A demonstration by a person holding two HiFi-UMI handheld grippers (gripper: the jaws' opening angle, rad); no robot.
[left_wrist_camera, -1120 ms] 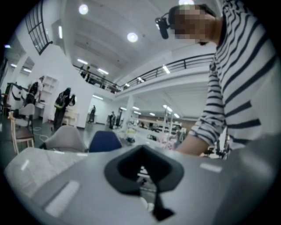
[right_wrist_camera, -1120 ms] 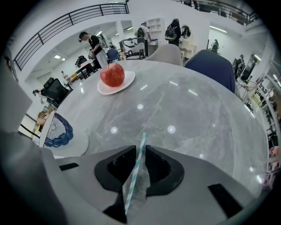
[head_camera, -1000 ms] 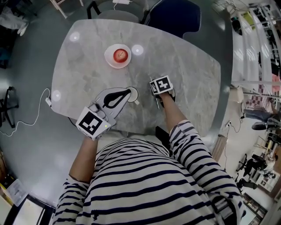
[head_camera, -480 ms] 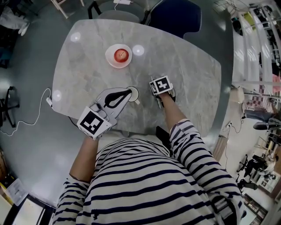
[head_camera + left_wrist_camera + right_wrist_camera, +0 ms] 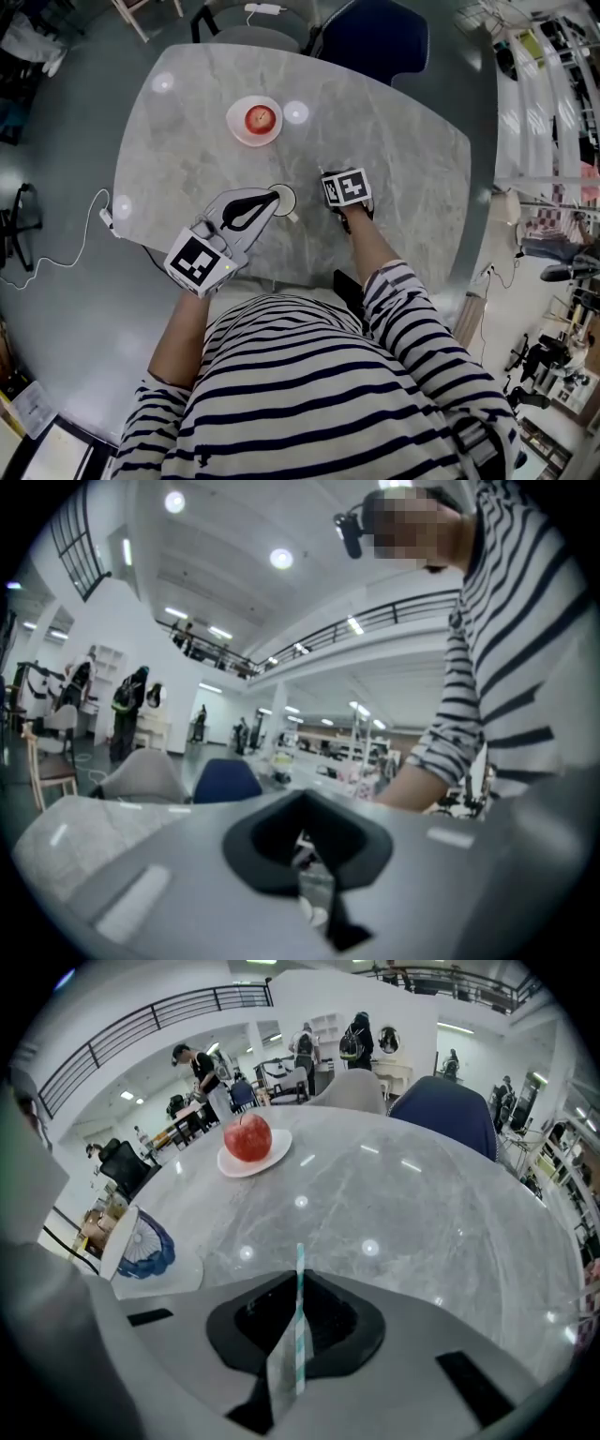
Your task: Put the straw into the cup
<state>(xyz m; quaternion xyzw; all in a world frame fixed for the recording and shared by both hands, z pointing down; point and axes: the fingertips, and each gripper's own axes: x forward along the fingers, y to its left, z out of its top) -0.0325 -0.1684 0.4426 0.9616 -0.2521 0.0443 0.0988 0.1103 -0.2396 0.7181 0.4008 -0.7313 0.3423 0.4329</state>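
A white straw with teal stripes (image 5: pixel 298 1321) stands upright between the jaws of my right gripper (image 5: pixel 292 1372), which is shut on it. In the head view that gripper (image 5: pixel 343 187) hovers over the table's near side, its jaws hidden under its marker cube. A paper cup with a blue pattern (image 5: pixel 141 1241) is just to its left, tilted so its white rim faces the straw. My left gripper (image 5: pixel 265 202) holds the cup (image 5: pixel 282 198) at its tip. Something pale (image 5: pixel 314 892) sits pinched between the left jaws.
A red apple (image 5: pixel 258 118) lies on a white plate (image 5: pixel 238 129) at the far side of the grey marble table (image 5: pixel 403 141). A blue chair (image 5: pixel 375 33) stands behind the table. A white cable (image 5: pixel 80 239) trails off the left edge.
The right gripper has edged slightly toward me with the straw. The left gripper and cup stay in place.
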